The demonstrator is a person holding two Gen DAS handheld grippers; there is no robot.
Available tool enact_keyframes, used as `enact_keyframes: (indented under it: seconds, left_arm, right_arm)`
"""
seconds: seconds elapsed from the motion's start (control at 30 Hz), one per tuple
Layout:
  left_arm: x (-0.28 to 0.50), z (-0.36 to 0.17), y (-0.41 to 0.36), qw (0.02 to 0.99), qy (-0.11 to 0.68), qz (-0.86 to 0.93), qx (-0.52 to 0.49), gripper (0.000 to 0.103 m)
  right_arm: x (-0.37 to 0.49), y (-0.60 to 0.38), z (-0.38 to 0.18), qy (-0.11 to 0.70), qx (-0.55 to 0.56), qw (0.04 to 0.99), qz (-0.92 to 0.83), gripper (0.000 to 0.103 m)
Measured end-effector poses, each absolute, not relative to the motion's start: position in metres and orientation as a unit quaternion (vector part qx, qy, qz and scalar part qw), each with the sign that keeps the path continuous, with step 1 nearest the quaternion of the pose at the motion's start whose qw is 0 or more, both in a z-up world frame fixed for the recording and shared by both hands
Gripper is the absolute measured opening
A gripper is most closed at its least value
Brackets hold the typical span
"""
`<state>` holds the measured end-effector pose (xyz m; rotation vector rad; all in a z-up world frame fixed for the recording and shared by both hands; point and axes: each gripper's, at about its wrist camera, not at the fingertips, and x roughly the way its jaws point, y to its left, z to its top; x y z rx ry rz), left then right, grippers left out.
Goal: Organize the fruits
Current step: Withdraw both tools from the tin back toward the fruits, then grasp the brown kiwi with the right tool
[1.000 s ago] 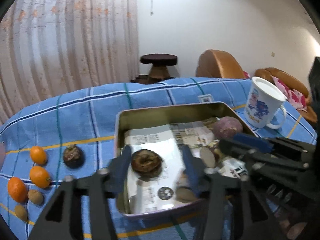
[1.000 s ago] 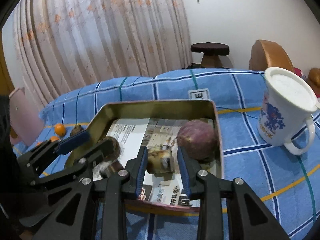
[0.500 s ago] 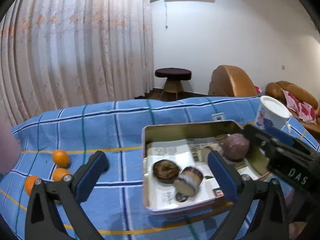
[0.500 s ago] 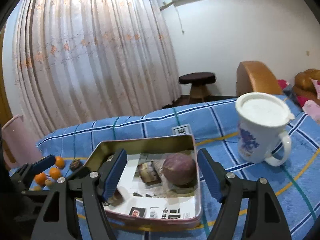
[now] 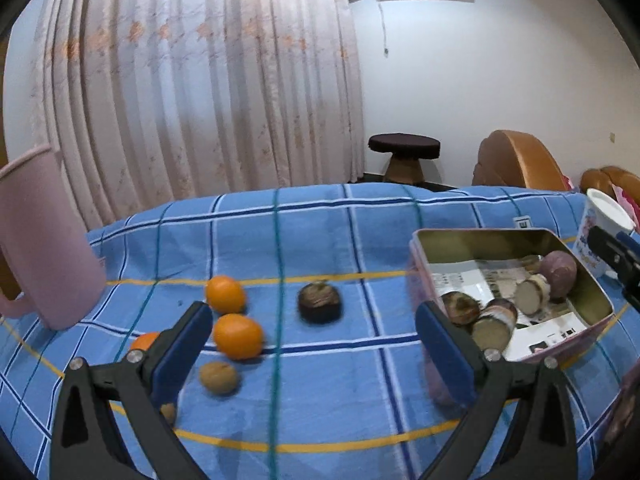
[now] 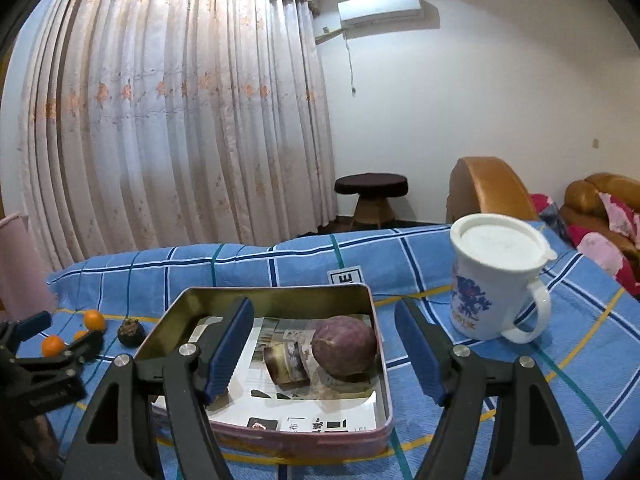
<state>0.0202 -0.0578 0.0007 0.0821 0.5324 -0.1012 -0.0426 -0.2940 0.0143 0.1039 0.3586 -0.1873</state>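
Observation:
A metal tin (image 5: 440, 240) lined with newspaper holds a purple fruit (image 5: 558, 274) and several brown pieces; it also shows in the right wrist view (image 6: 276, 292) with the purple fruit (image 6: 344, 346). On the blue cloth left of the tin lie two oranges (image 5: 225, 294) (image 5: 238, 336), a dark mangosteen (image 5: 320, 302) and a small brown fruit (image 5: 219, 377). My left gripper (image 5: 312, 348) is open and empty above the cloth, facing these fruits. My right gripper (image 6: 324, 348) is open and empty over the tin.
A pink jug (image 5: 40, 240) stands at the far left. A white lidded mug (image 6: 494, 280) stands right of the tin. Curtains, a stool (image 6: 372, 192) and a sofa are beyond the table.
Both grippers opened, leaving fruit pieces in the tin, and pulled back. The left gripper swung left toward the loose fruits on the cloth.

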Motion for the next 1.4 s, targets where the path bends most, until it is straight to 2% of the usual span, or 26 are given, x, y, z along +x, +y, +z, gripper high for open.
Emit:
enact_keyframes:
  seconds: [0.17,0.9,1.33,1.37,1.4]
  left_arm:
    - [0.020,-0.001,-0.041,0.962,0.265,-0.046,0.034,0.103]
    - [0.025,-0.005,0.039,0.961,0.276,-0.021,0.020,0.103]
    - [0.045,-0.003,0.142,0.951,0.303,0.059,-0.026,0.103]
    - [0.046,-0.003,0.148,0.950,0.305,0.063,-0.031,0.103]
    - [0.046,-0.003,0.151,0.949,0.307,0.065,-0.033,0.103]
  right_arm:
    - [-0.053,-0.281,0.017,0.161,0.033,0.980,-0.112,0.074]
    - [-0.037,-0.168,0.008,0.201,0.039,0.979,-0.009,0.075]
    - [-0.006,-0.098,-0.008,0.282,0.031,0.954,0.098,0.074]
    - [-0.003,-0.093,-0.010,0.291,0.033,0.950,0.110,0.074]
    - [0.001,-0.084,-0.015,0.308,0.035,0.942,0.129,0.066]
